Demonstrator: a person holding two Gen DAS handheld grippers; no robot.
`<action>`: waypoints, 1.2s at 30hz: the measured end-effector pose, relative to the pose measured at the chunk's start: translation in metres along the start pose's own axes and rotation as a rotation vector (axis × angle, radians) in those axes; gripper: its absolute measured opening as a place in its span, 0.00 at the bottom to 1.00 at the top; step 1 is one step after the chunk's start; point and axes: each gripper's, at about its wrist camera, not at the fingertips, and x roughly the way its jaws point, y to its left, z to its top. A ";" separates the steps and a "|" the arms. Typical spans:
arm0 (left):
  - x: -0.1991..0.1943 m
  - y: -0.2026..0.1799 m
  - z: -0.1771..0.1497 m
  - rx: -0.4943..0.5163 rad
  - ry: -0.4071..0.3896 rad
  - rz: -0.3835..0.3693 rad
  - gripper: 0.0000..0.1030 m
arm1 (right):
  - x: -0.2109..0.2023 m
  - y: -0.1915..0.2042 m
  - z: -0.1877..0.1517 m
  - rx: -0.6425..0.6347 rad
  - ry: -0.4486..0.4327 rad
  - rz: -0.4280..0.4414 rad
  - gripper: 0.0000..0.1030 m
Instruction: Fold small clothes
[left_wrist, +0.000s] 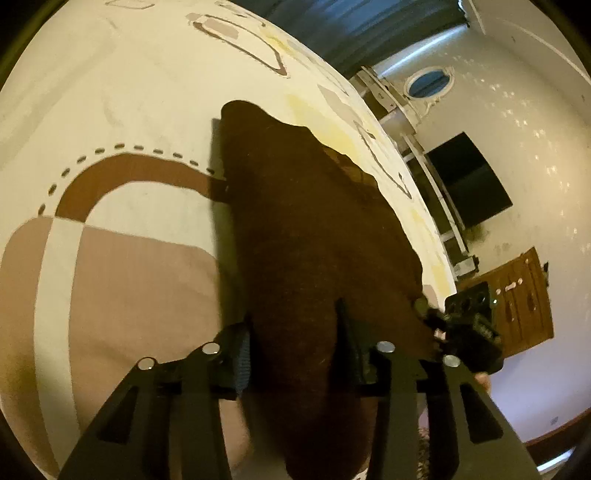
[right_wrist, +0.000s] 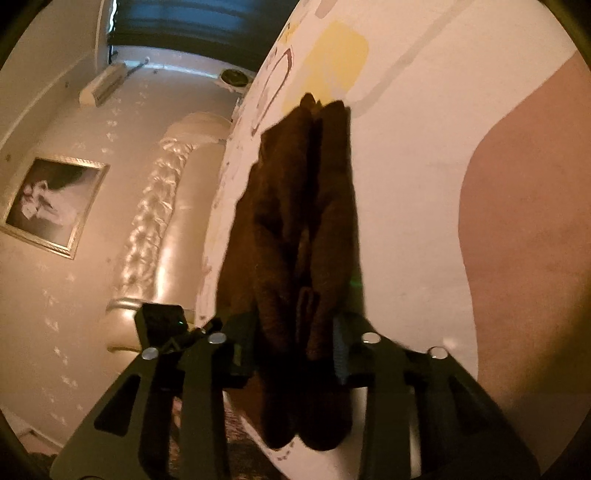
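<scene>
Both grippers are clamped on the same dark brown garment (left_wrist: 314, 236), held up off the bedspread (left_wrist: 122, 110).

Left gripper (left_wrist: 295, 354): fingers closed onto the cloth, fabric bunched between the two pads and running away from the camera toward the far side. The cloth's far end drapes down and meets the bedspread around the brown curved band with the dashed line. Right edge of the cloth is wavy and follows the bed's edge.

Right gripper (right_wrist: 291, 354): fingers pinched on the near end of the garment (right_wrist: 303, 221), which hangs in several vertical folds. Some fabric spills below the fingers toward the camera. The far tip of the cloth sits over the bedspread (right_wrist: 424, 184) just beside a yellow patch (right_wrist: 332, 59).

The right gripper's body (left_wrist: 469, 325) shows in the left wrist view at the right, touching the cloth's near right corner. The left gripper's body (right_wrist: 162, 321) shows in the right wrist view at the near left.

Background: tufted headboard (right_wrist: 162, 206) and framed picture (right_wrist: 51, 203) on the left wall; dark screen (left_wrist: 469, 177) and wooden cabinet (left_wrist: 517, 302) on the right.
</scene>
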 end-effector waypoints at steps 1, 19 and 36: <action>0.000 0.000 0.002 0.010 0.000 0.000 0.45 | -0.001 -0.001 0.003 0.006 -0.005 0.016 0.42; 0.025 -0.001 0.037 0.016 0.018 0.091 0.44 | 0.039 0.013 0.061 -0.043 -0.005 -0.116 0.29; 0.027 -0.003 0.040 0.049 0.019 0.124 0.33 | 0.040 0.000 0.057 -0.021 -0.014 -0.115 0.22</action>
